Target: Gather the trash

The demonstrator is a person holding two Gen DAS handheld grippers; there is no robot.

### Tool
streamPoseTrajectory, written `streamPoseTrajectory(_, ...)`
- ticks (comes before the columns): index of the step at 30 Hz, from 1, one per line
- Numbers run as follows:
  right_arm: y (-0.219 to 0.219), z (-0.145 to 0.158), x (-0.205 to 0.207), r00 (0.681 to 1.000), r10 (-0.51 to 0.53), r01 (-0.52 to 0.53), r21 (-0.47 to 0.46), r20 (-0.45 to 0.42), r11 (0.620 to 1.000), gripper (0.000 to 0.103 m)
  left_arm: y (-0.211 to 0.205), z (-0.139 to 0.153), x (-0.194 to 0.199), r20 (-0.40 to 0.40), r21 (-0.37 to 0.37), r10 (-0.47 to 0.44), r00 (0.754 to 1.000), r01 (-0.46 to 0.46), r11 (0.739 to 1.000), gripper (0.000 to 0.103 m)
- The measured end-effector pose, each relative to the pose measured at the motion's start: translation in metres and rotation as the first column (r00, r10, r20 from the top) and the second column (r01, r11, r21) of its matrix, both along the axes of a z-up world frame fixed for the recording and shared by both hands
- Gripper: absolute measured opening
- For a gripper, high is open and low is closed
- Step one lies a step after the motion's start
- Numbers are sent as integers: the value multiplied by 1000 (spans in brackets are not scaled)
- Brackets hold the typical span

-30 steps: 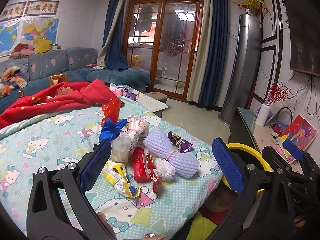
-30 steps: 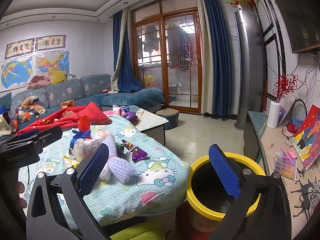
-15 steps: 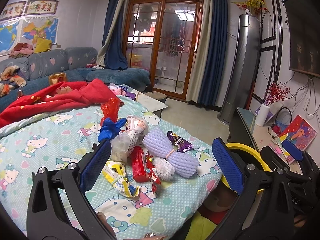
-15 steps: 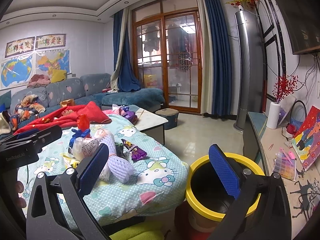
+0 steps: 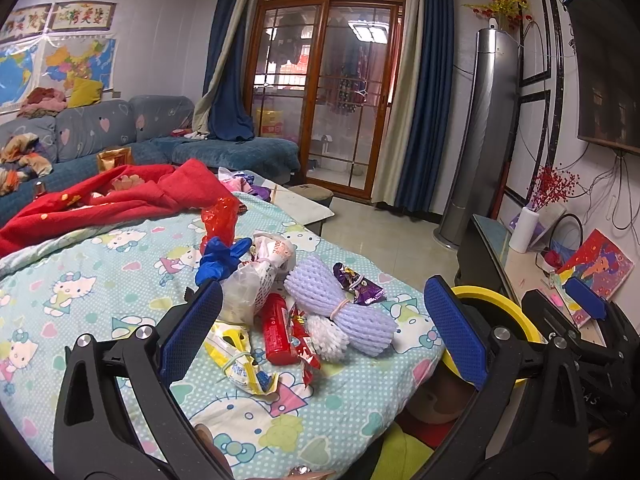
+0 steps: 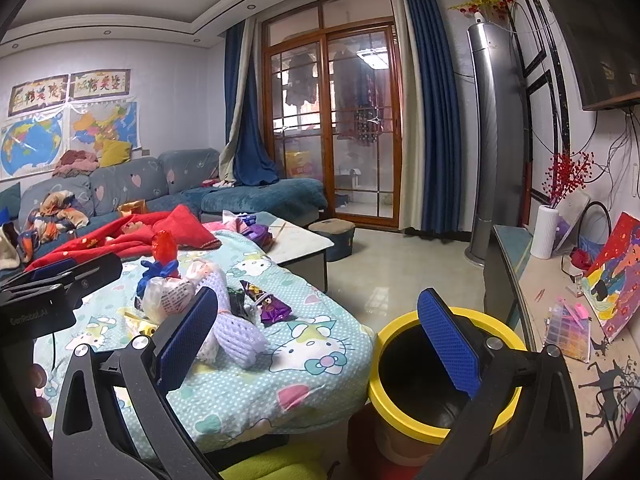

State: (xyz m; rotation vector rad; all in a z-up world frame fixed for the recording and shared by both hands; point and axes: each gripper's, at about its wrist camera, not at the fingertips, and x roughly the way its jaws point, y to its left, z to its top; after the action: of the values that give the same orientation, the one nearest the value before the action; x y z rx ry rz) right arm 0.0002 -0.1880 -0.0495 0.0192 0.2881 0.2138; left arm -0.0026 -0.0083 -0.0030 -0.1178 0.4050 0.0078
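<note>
**Lining up the first pick from the trash pile**

Looking through your left wrist camera, your left gripper (image 5: pixel 324 326) hangs with its fingers spread wide and nothing between them, aimed at the trash pile (image 5: pixel 288 300) on the cartoon-print blanket (image 5: pixel 80 280). Nearest the pads lie a red tube (image 5: pixel 276 330), a yellow wrapper (image 5: pixel 240 364) and a purple foam net (image 5: pixel 340 308); a purple candy wrapper (image 5: pixel 358 284) sits just beyond. Go for one loose piece at the pile's near edge, and come down straight so the pads don't snag the blanket.

Through your right wrist camera, your right gripper (image 6: pixel 316 340) is likewise spread and empty, poised between the blanket's edge and the yellow-rimmed bin (image 6: pixel 440 428) standing just beside the bed. The bin looks empty, though its dark interior makes that hard to confirm. Keep this hand clear of the rim.
</note>
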Motion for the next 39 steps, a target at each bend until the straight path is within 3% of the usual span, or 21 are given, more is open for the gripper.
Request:
streamPoseTrajectory(12, 0, -1, 1, 1000, 17, -17, -3, -1, 1000, 97, -3, -2, 0, -4, -6, 4, 1000, -4, 1000, 93)
streamPoseTrajectory(19, 8, -1, 5, 997, 79, -79, -2, -7, 997, 97, 6, -2, 3, -12, -22, 20, 1000, -21, 1000, 93)
streamPoseTrajectory(33, 62, -18, 36, 968, 230, -238, -79, -102, 968, 97, 78, -16, 24, -75, -58, 159, 984, -163, 985, 93)
streamPoseTrajectory(36, 70, -23, 50, 962, 241, -252, -88, -125, 964, 97, 91, -23, 34, -124, -50, 155, 980, -163, 985, 93)
streamPoseTrajectory(39, 75, -30, 63, 956, 249, -264, -92, -155, 960, 97, 104, -32, 41, -159, -87, 128, 979, -143, 986, 93)
